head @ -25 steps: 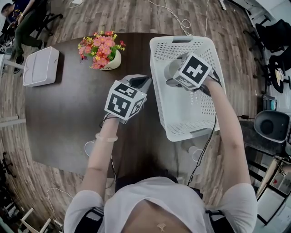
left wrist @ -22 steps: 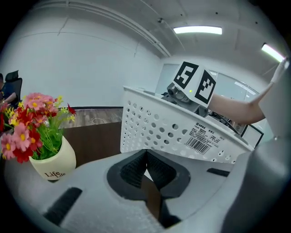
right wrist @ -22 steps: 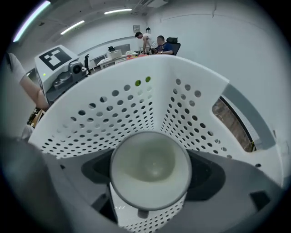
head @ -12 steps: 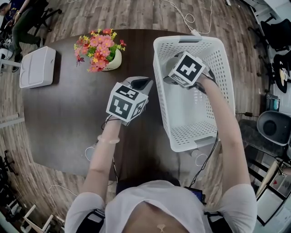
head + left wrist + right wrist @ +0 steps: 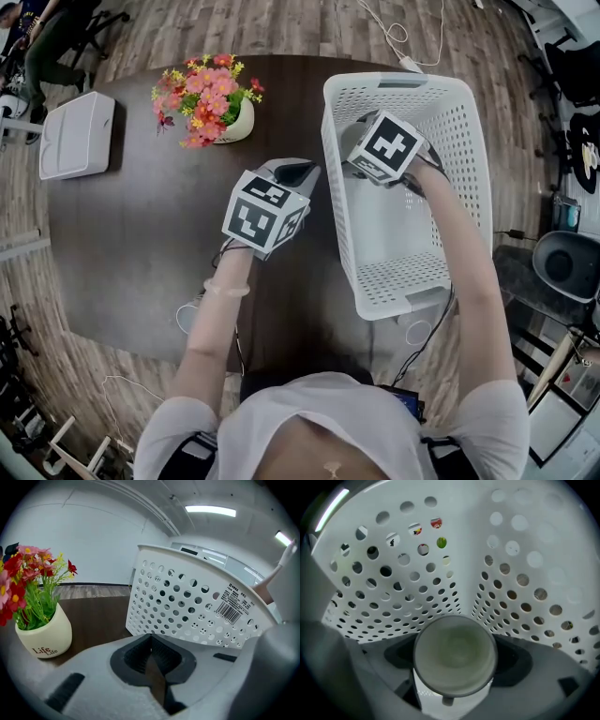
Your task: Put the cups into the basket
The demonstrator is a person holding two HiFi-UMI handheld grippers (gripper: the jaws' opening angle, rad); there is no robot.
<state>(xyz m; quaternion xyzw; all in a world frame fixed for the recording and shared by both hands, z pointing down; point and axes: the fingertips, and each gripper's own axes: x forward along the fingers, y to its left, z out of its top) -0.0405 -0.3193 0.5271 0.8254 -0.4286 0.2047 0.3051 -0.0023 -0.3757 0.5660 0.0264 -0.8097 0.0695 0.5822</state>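
My right gripper point(image 5: 454, 665) is clamped on a cup point(image 5: 454, 648) at lower centre, inside the white perforated basket point(image 5: 393, 588). The cup is probably light and crushable, so I grip its sides gently. My left gripper point(image 5: 151, 667) is closed and empty.

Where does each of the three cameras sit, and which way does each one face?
Head view: on the person's head, facing steeply down at the dark brown table and white perforated plastic basket; both forearms show.
Left gripper view: on the left gripper, facing the basket's outside; shut jaws show.
Right gripper view: on the right gripper, inside the basket; jaws grip a pale cup.
All three share the basket.
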